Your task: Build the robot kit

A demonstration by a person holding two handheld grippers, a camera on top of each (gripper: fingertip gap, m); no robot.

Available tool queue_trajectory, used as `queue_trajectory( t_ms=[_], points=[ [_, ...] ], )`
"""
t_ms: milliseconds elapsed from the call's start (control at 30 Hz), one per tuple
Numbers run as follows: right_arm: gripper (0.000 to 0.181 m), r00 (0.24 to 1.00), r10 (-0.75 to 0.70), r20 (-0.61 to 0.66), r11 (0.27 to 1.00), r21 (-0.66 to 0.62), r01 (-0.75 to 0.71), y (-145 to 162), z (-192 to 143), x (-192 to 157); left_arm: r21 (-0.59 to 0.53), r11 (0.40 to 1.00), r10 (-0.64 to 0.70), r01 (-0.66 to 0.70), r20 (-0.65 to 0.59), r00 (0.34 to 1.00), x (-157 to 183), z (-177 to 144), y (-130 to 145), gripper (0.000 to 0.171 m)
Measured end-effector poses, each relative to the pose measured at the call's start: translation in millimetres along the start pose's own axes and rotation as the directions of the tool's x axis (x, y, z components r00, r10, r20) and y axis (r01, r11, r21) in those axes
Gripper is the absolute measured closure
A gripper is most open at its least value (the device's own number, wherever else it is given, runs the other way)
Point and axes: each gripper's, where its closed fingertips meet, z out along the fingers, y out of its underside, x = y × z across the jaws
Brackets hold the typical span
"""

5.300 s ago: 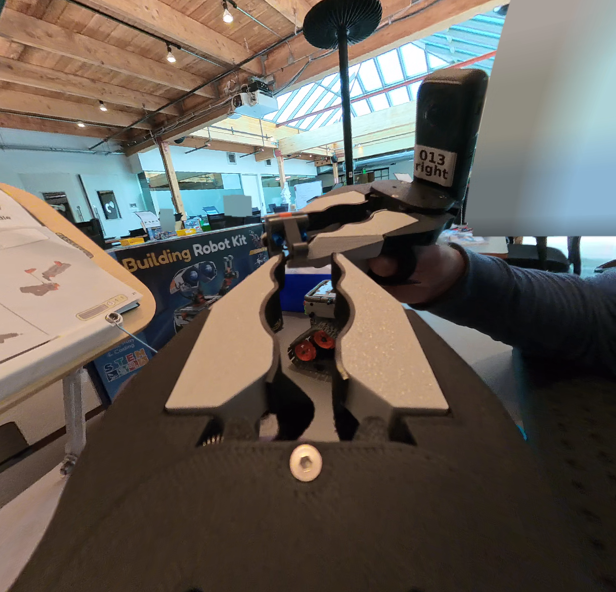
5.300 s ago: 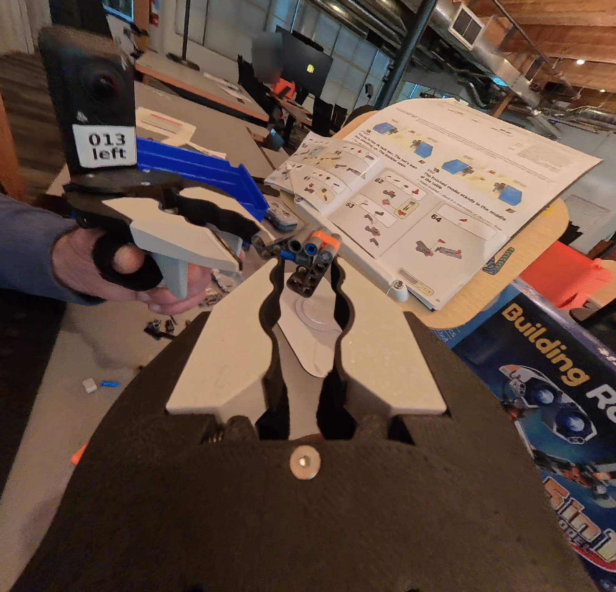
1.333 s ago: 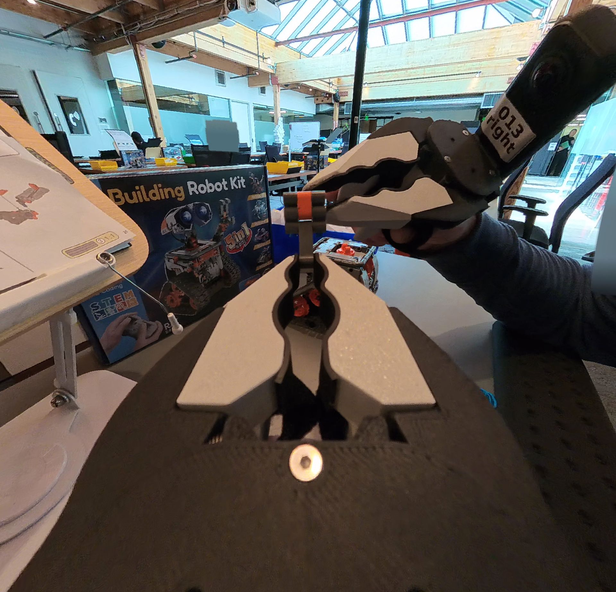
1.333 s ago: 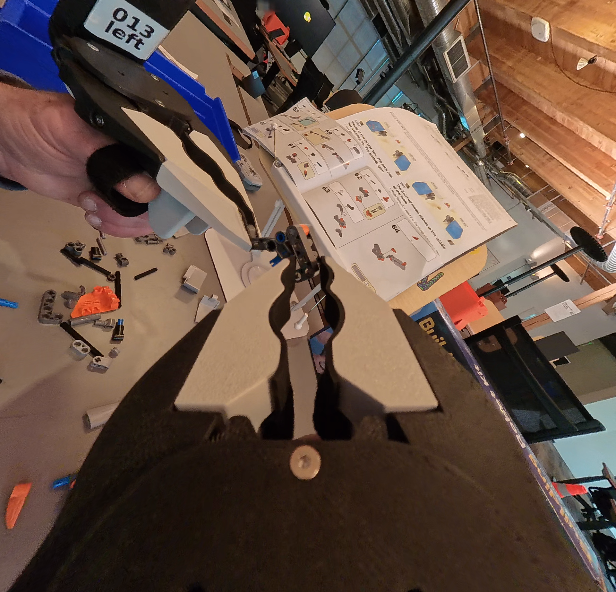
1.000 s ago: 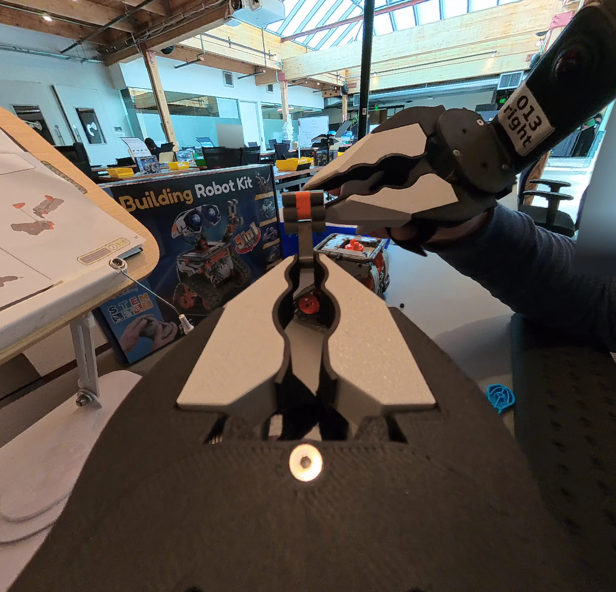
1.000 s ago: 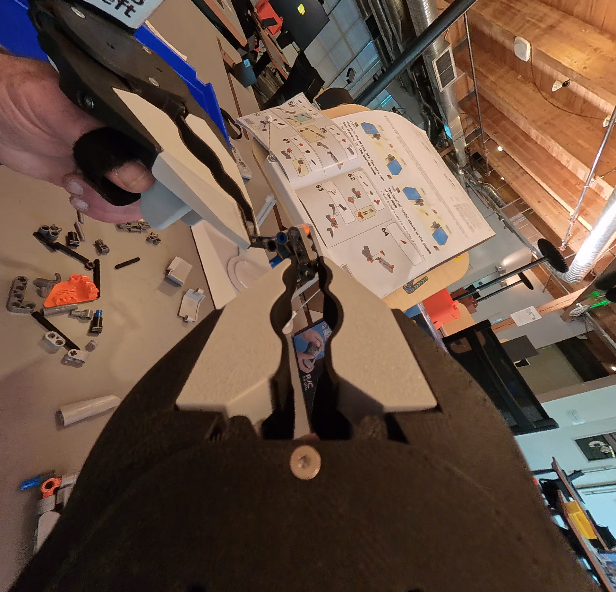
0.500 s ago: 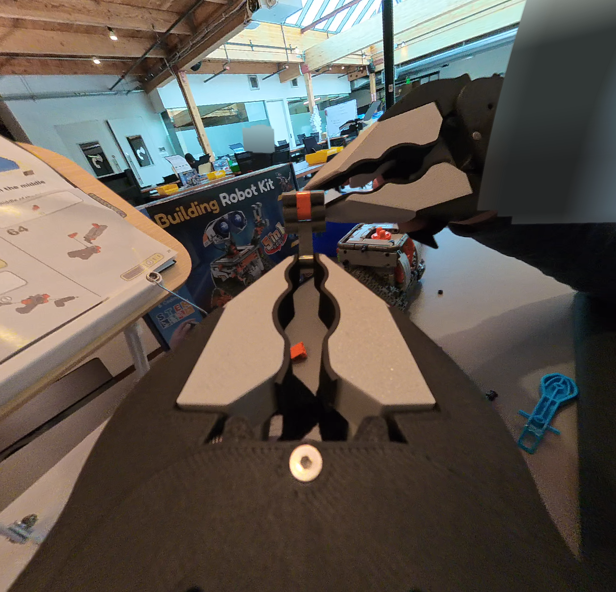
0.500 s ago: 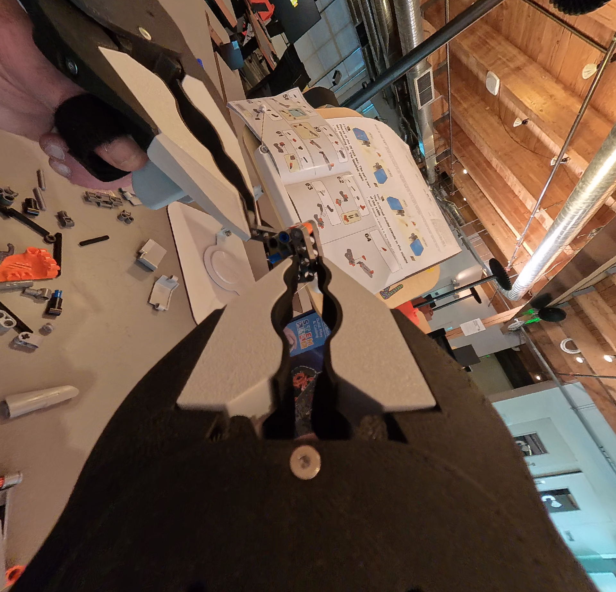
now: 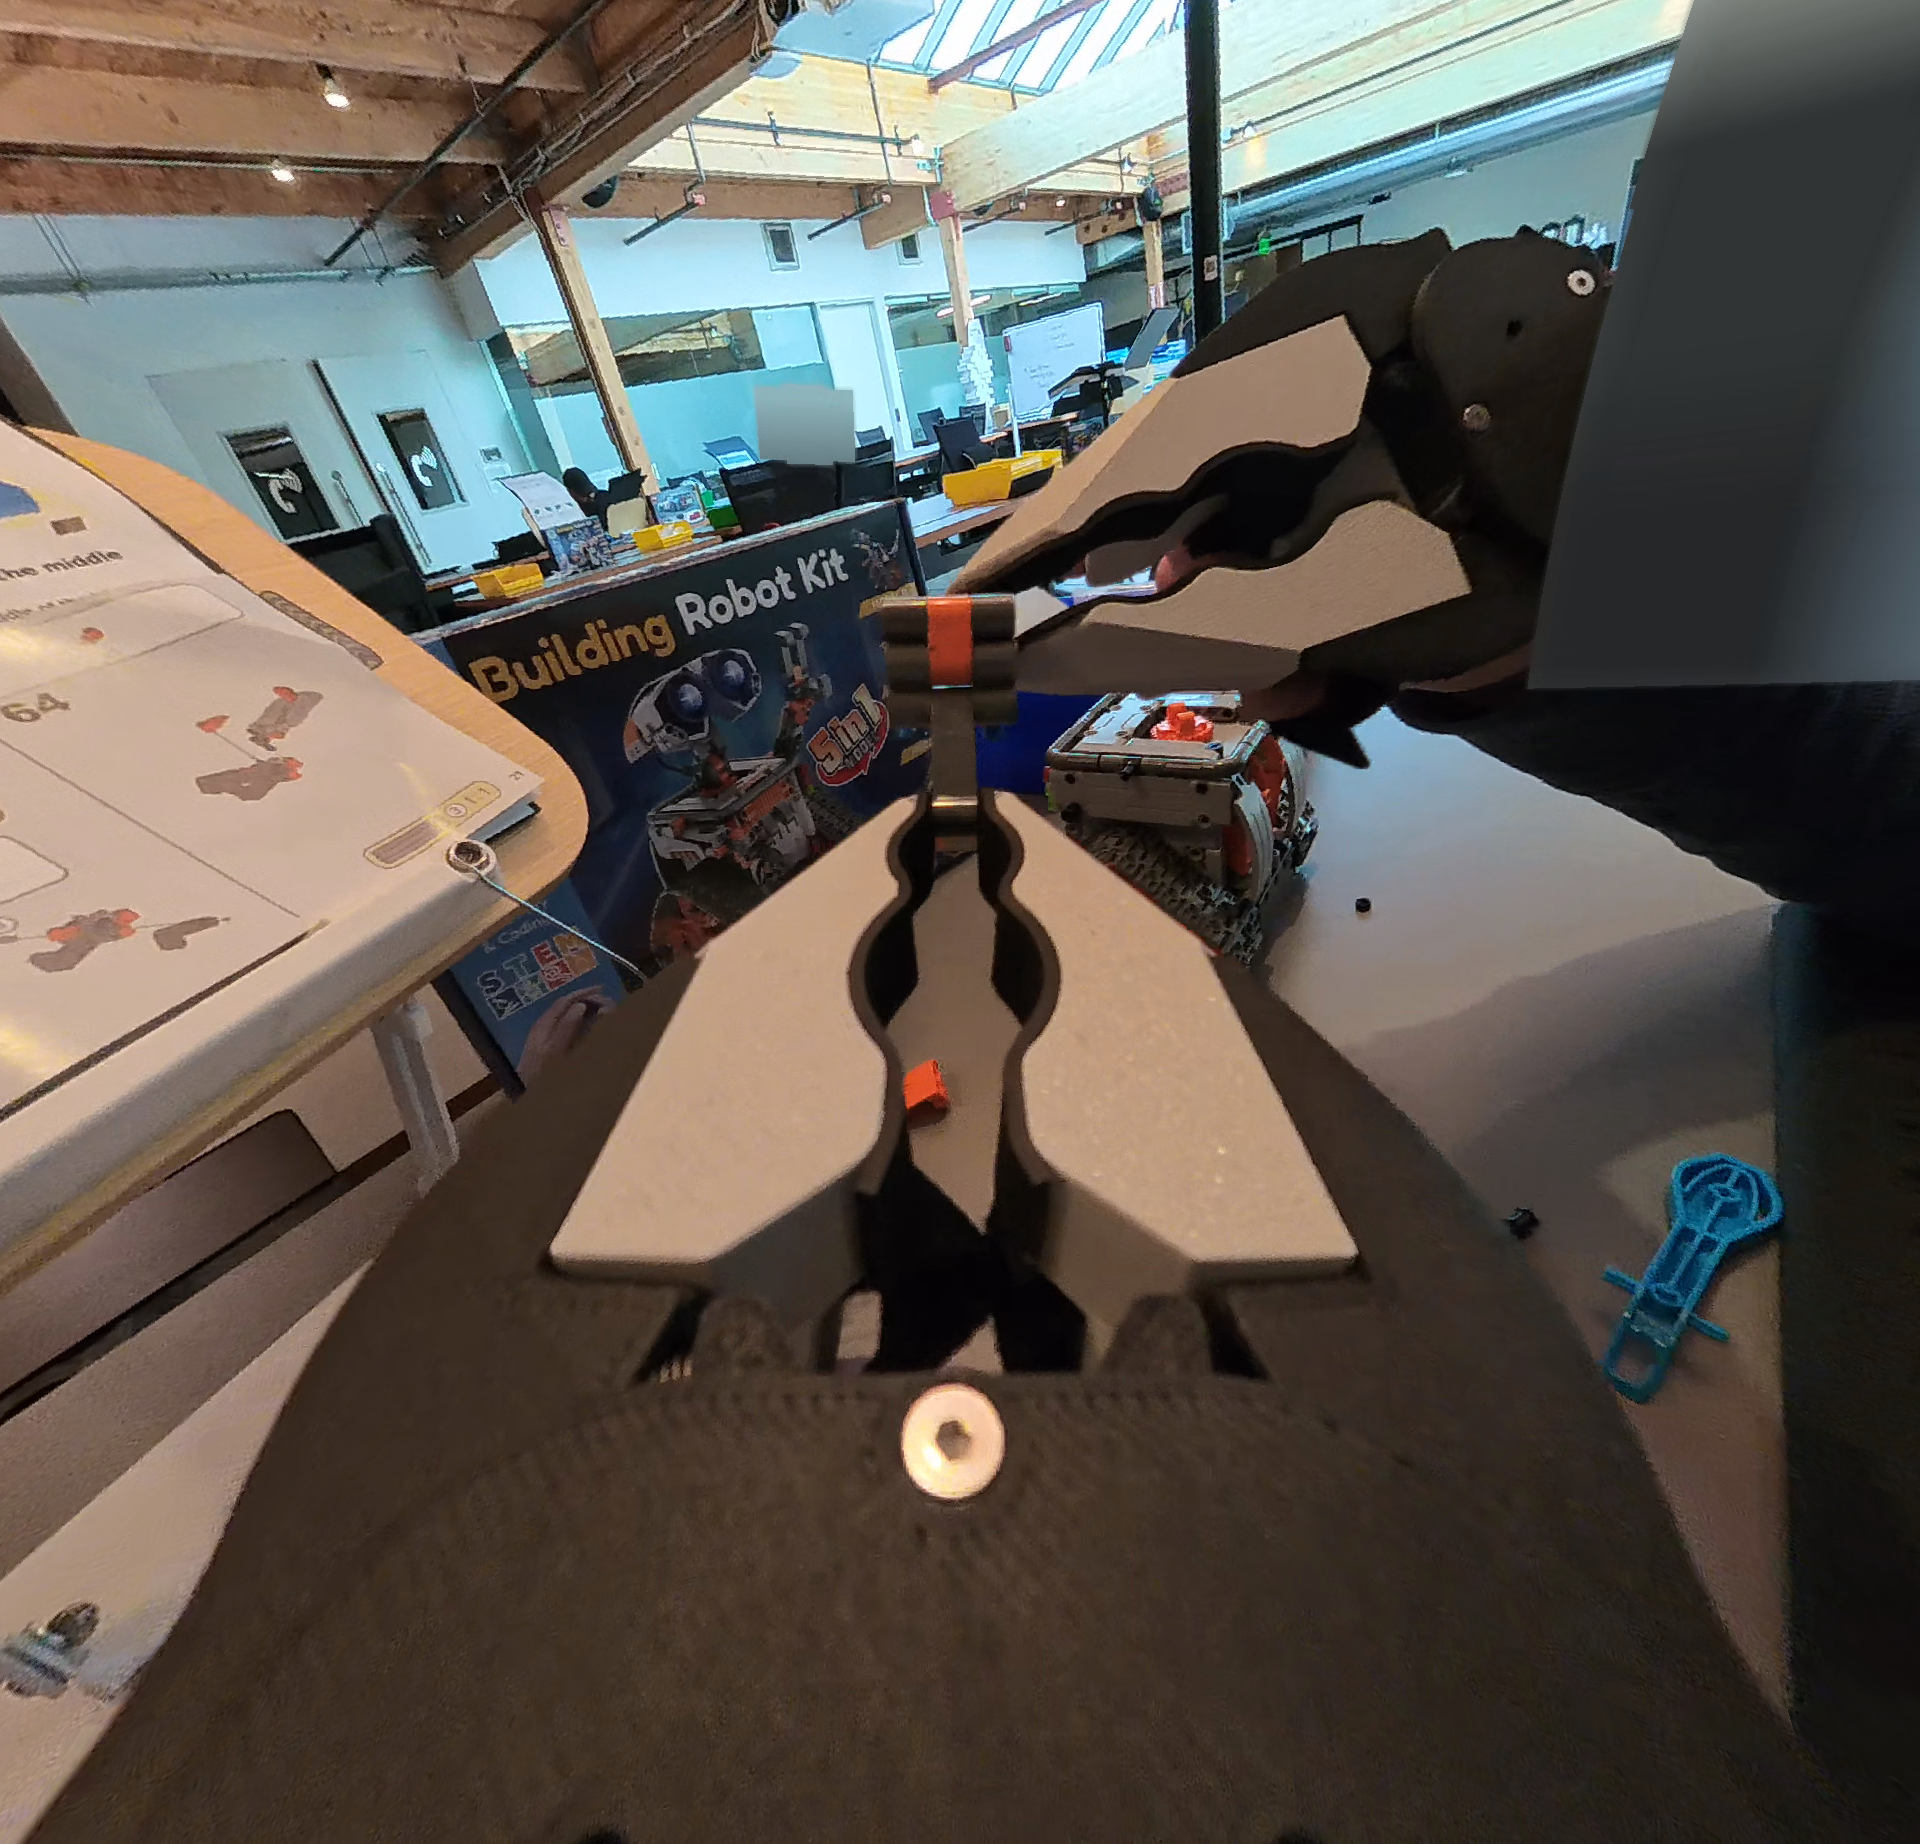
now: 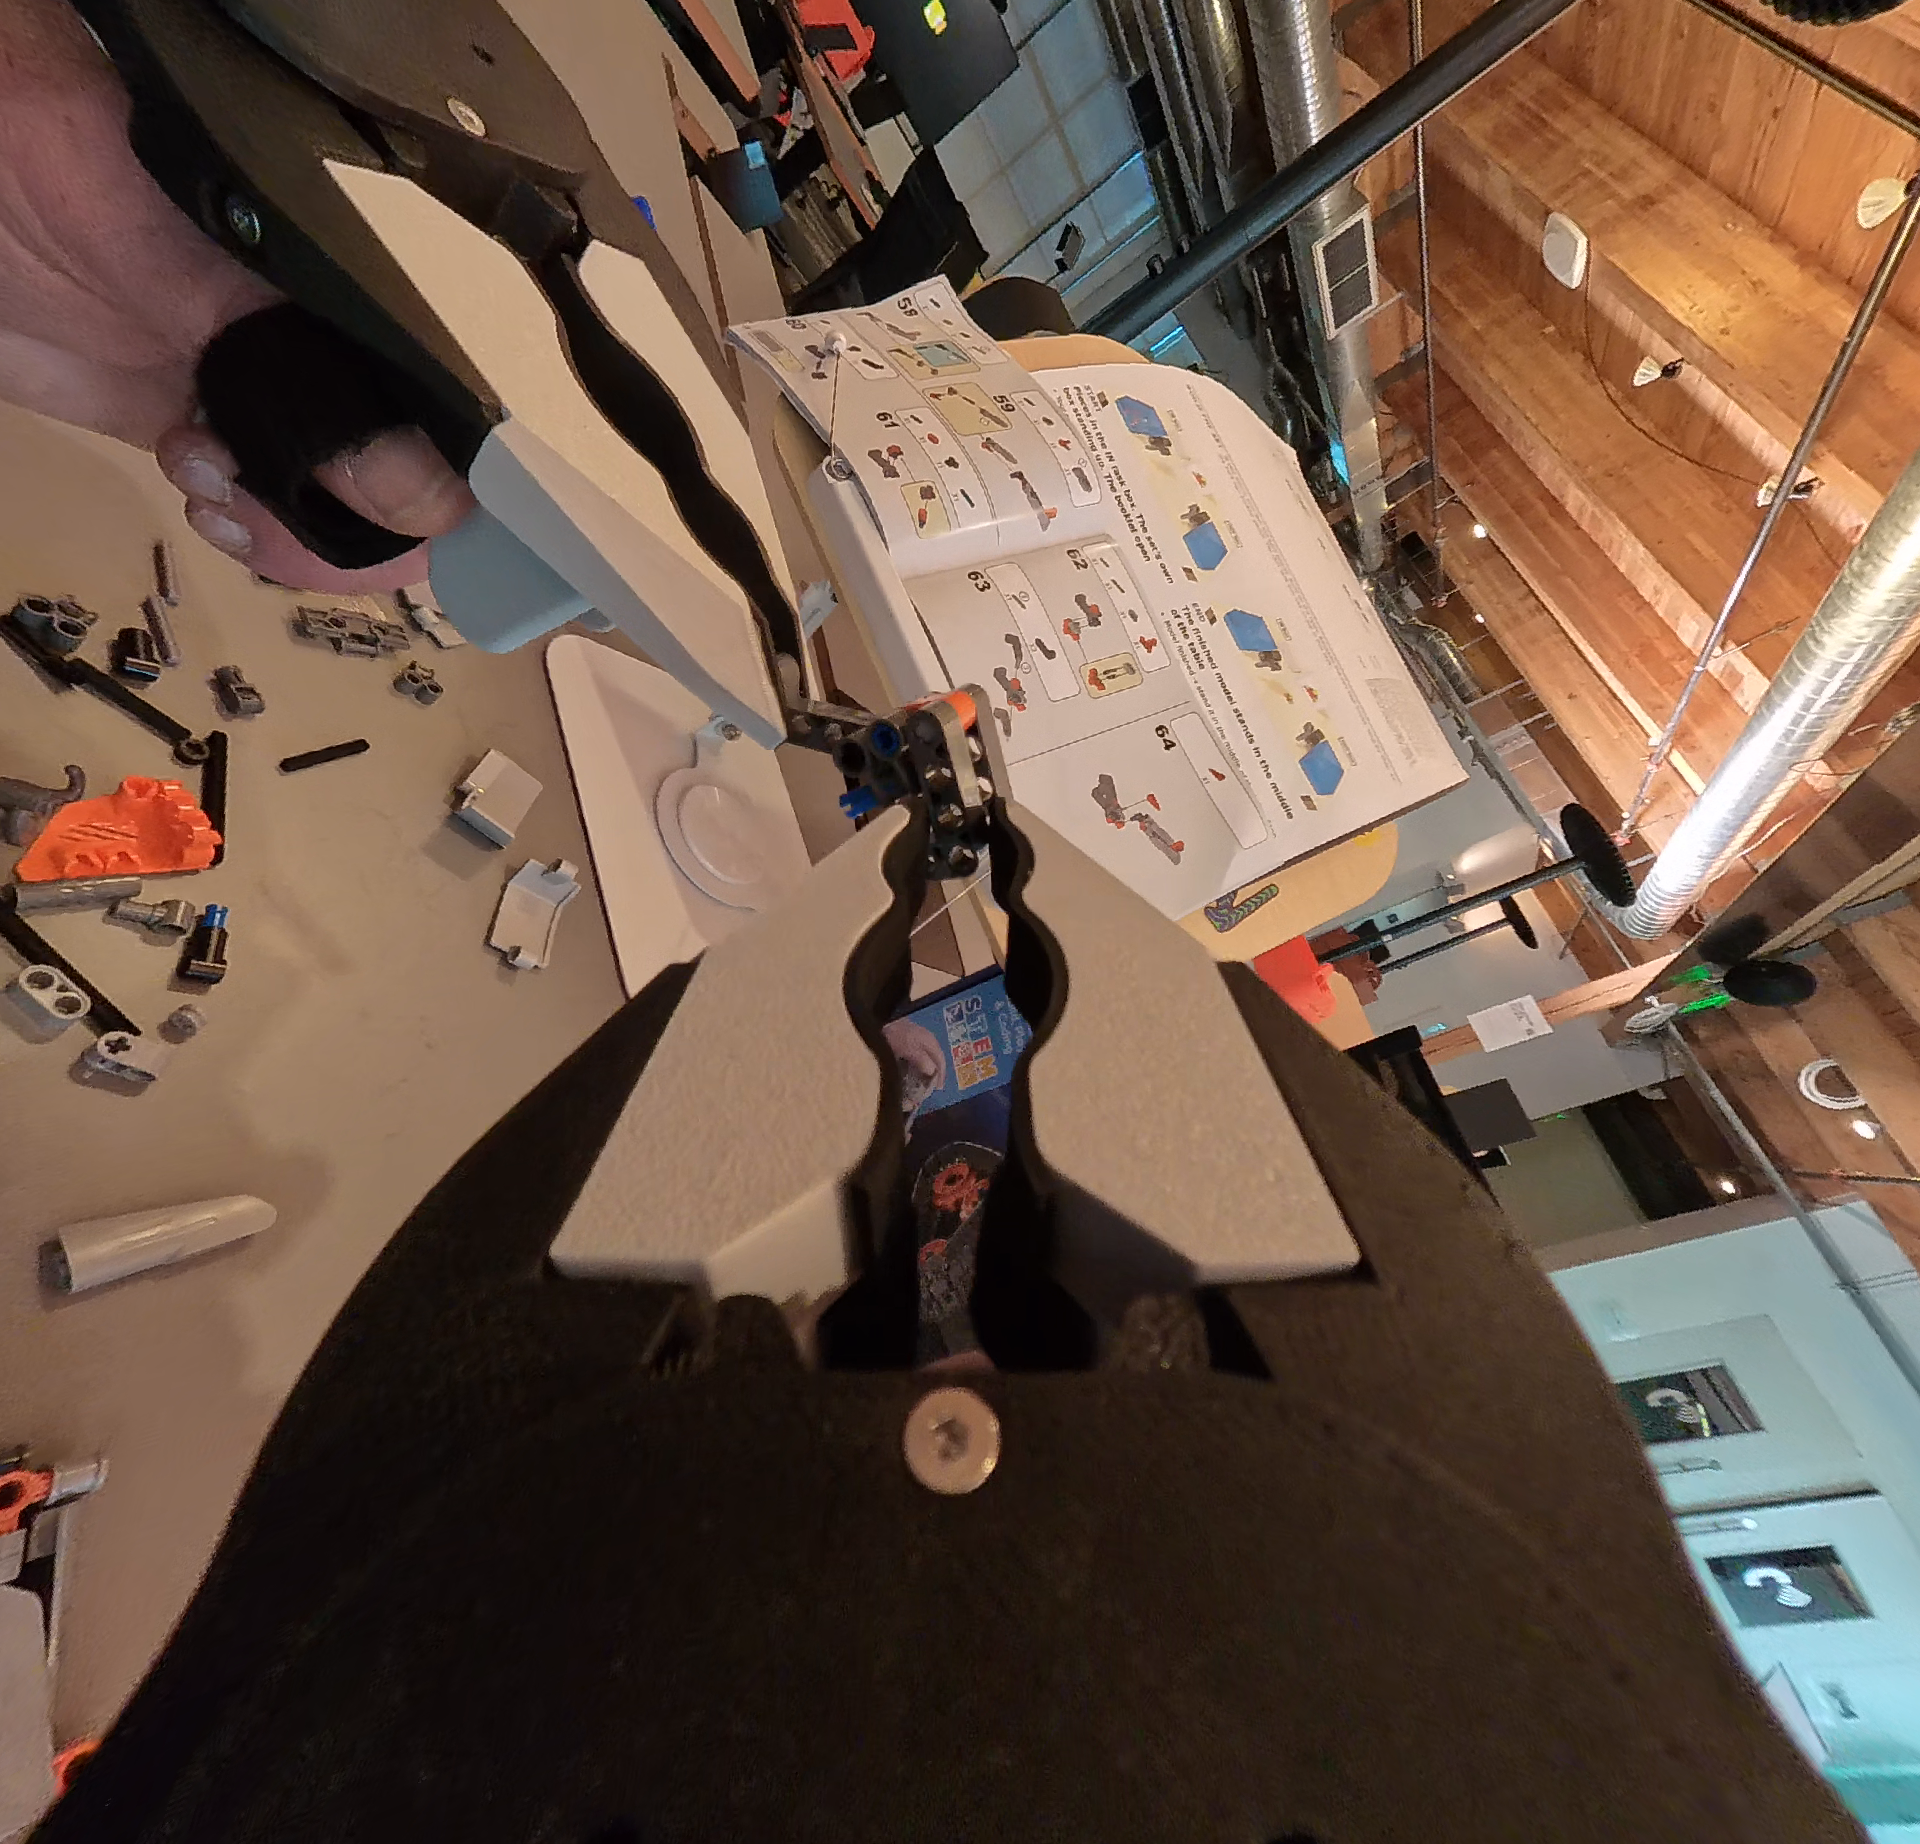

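One open instruction booklet (image 9: 208, 807) stands at left on its stand. One left gripper (image 9: 951, 807) has its fingers clamped on one small grey-and-orange brick assembly (image 9: 948, 667), held above the bench (image 9: 1507, 963). One right gripper (image 10: 951, 838) pinches the same assembly. One tracked model (image 9: 1174, 807) sits behind; one blue tool (image 9: 1683, 1264) lies at right.
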Motion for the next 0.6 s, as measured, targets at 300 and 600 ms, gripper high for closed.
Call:
queue_trajectory(
  t_ms=[300,600],
  points=[
    [0.173,0.995,-0.097,0.003,0.994,-0.051,0.097,5.0,0.6,-4.2,-0.061,0.993,0.105,-0.104,0.019,0.994,0.0,0.9,6.6,0.166],
    [0.174,0.962,-0.272,0.023,0.95,-0.15,0.273,17.3,4.4,-14.1,-0.203,0.947,0.26,-0.248,0.036,0.965,-2.5,3.2,25.0,0.166]
  ],
)
